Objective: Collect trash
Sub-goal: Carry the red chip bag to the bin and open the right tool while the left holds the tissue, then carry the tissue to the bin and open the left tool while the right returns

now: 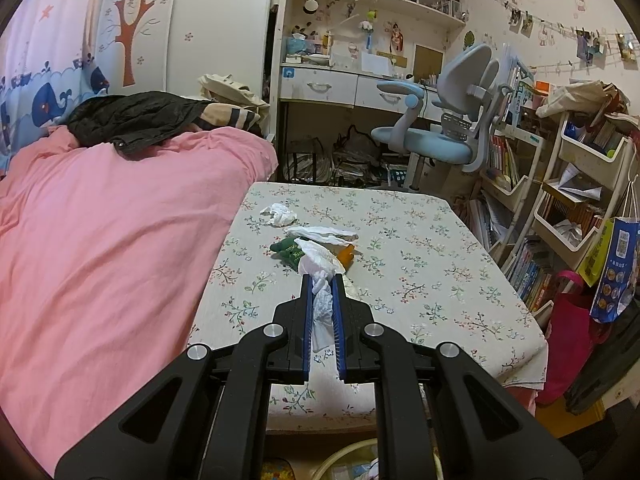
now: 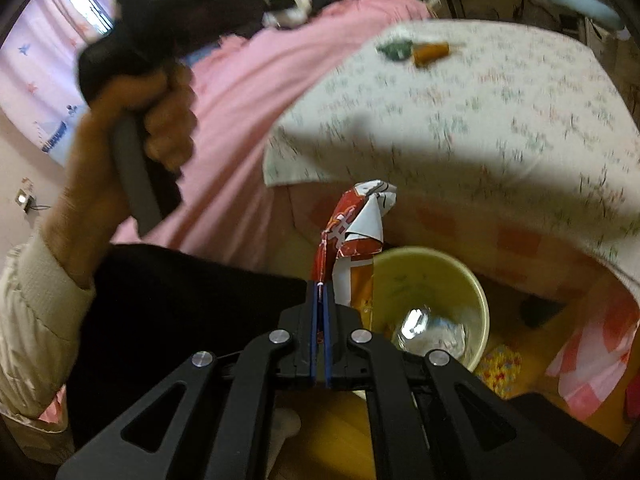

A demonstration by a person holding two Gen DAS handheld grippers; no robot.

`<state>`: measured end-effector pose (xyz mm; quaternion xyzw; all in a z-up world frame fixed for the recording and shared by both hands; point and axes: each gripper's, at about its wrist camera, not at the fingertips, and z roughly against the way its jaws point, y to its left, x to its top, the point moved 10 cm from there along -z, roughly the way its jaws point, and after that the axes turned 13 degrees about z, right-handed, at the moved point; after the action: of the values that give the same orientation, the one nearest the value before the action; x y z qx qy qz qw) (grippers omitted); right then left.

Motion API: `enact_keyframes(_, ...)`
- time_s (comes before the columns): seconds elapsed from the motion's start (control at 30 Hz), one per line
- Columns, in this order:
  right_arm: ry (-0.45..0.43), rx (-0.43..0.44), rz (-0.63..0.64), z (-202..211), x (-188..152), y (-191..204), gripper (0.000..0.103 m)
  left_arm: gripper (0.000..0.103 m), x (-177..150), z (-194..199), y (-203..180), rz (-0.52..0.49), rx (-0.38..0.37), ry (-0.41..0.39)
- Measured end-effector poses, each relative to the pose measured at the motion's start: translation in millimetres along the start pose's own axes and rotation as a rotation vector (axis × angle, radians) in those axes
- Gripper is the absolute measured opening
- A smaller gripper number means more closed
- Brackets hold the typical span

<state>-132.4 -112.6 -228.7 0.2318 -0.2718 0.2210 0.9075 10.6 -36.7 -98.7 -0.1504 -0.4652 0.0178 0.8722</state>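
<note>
Holding a red wrapper [image 2: 354,236] clamped in my right hand-held gripper [image 2: 321,292] over the bin [image 2: 478,292], left hand-held gripper [image 1: 323,284] pinching a tissue [image 1: 320,264]; next I release

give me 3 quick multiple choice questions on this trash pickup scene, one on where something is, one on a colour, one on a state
1. Where is the bin?
A. on the bed
B. on the floor beside the table
C. on the chair

2. What colour is the wrapper in the right gripper?
A. red and white
B. all blue
C. black

3. What is the left gripper doing?
A. open, holding nothing
B. shut on a book
C. shut on a white tissue

Answers:
1 B, the yellow bin stands below the floral table edge.
2 A, red print on white shows.
3 C, the tissue runs between its fingers.
</note>
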Motion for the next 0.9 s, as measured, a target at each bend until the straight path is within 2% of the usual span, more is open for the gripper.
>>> enact_keyframes(0.27,0.077,-0.024,-0.081,-17.5,-16.6,-17.4,0.013,0.009,3.9,1.5,0.9,0.006,-0.007,-0.004)
enact_keyframes(0.33,0.066,-0.032,-0.092,-15.0,-15.9,-20.1,0.017,0.009,4.1,1.8,1.1,0.007,-0.008,-0.004)
enact_keyframes(0.4,0.047,-0.045,-0.091,-10.6,-12.6,-21.4,0.028,0.009,5.0,2.6,0.7,0.009,-0.011,-0.006)
enact_keyframes(0.6,-0.054,-0.122,-0.055,9.1,5.5,-25.7,0.037,0.009,5.4,3.9,-0.7,0.006,-0.013,-0.004)
enact_keyframes(0.63,-0.086,-0.15,-0.042,16.0,10.6,-26.8,0.04,0.009,5.0,4.8,-2.3,0.003,-0.015,-0.004)
enact_keyframes(0.67,-0.121,-0.186,-0.031,23.8,16.0,-28.8,0.05,0.009,4.4,5.5,-3.3,0.002,-0.015,-0.003)
enact_keyframes(0.7,-0.147,-0.214,-0.024,30.6,19.2,-31.7,0.055,0.009,3.1,7.0,-4.0,-0.001,-0.017,-0.002)
enact_keyframes(0.77,-0.216,-0.281,-0.014,48.3,27.4,-37.5,0.058,0.009,0.9,8.3,-6.8,-0.008,-0.02,0.003)
enact_keyframes(0.9,-0.291,-0.342,-0.039,69.4,33.4,-48.7,0.059,0.009,-8.1,12.1,-12.0,-0.024,-0.025,0.013)
